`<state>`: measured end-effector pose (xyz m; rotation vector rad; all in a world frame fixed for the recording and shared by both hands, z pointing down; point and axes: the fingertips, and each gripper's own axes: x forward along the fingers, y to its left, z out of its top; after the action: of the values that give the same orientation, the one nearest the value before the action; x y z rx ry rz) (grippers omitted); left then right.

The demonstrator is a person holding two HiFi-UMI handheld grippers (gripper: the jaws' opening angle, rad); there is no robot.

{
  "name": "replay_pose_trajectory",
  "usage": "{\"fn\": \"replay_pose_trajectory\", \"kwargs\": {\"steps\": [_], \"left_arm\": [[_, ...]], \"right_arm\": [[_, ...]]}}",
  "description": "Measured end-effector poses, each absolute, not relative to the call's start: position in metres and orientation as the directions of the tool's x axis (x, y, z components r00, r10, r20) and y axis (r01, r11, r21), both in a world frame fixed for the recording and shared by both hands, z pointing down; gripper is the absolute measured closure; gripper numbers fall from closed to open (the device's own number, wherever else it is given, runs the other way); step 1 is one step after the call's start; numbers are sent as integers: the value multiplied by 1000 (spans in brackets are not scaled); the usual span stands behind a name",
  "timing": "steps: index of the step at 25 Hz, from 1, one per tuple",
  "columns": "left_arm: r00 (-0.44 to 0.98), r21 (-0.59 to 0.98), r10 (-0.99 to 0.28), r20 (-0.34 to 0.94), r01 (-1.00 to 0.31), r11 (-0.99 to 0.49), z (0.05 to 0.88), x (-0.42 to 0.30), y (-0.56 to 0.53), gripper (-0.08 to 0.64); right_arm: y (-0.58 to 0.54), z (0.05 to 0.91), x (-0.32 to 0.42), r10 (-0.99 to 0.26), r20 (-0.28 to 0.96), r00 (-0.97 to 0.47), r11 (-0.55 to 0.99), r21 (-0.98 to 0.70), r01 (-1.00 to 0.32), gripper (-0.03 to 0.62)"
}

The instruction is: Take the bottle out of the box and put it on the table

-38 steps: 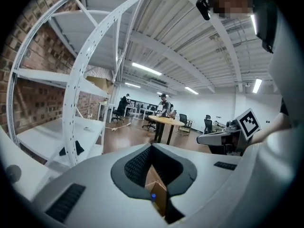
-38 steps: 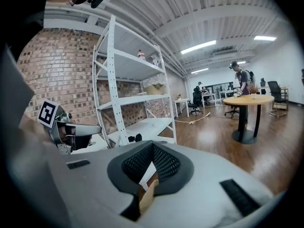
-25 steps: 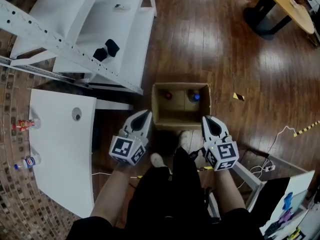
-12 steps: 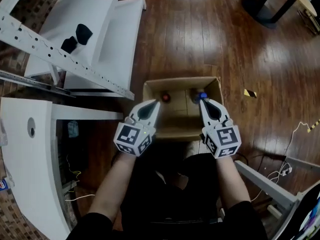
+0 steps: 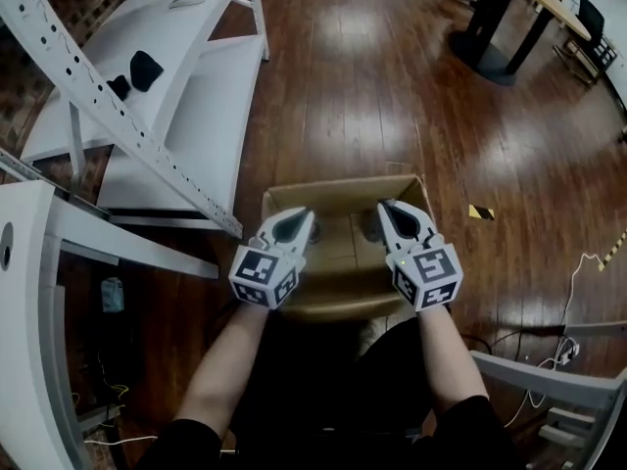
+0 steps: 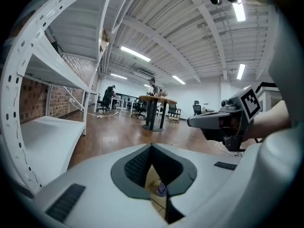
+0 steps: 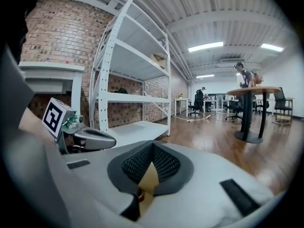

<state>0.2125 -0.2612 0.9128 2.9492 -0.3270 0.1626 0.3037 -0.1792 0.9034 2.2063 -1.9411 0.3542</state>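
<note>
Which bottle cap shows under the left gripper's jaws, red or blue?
The blue-purple bottle cap, beneath the shut left gripper; the red bottle cap shows under the right gripper.

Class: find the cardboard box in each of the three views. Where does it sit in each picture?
Head view: box at centre, on the wooden floor.
Left gripper view: low centre, only a brown sliver.
Right gripper view: low centre, again only a brown sliver.
Shared landmark: the white rack, far left in the left gripper view, left of centre in the right.

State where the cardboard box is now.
Head view, centre: the cardboard box sits on the wooden floor beneath the left gripper and right gripper, right of the white shelving.
</note>
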Motion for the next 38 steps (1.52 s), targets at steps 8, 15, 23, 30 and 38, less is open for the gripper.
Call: {"fn": "replay_pose_trajectory", "kwargs": {"steps": [8,15,23,30,38], "left_arm": [[979,157,-108,172,-135,-978,944,254,-246,555],[980,158,11,201,-21,-987,977,305,-204,555],[959,156,132,251,95,-983,1014,354,-166,555],[933,111,167,319,138,-984,1059,392,-155,512],[858,110,199,474,166,-980,1145,423,-150,166]], "right_arm": [[-155,902,341,-937,278,213,-241,-68,-968,589],[-107,905,368,-919,269,290,-338,-153,-929,589],[-86,906,379,-907,283,313,-367,-161,-916,589],[-62,914,394,-896,298,328,-396,-206,-895,589],[-46,921,401,-885,319,340,-422,-239,-875,589]]}}
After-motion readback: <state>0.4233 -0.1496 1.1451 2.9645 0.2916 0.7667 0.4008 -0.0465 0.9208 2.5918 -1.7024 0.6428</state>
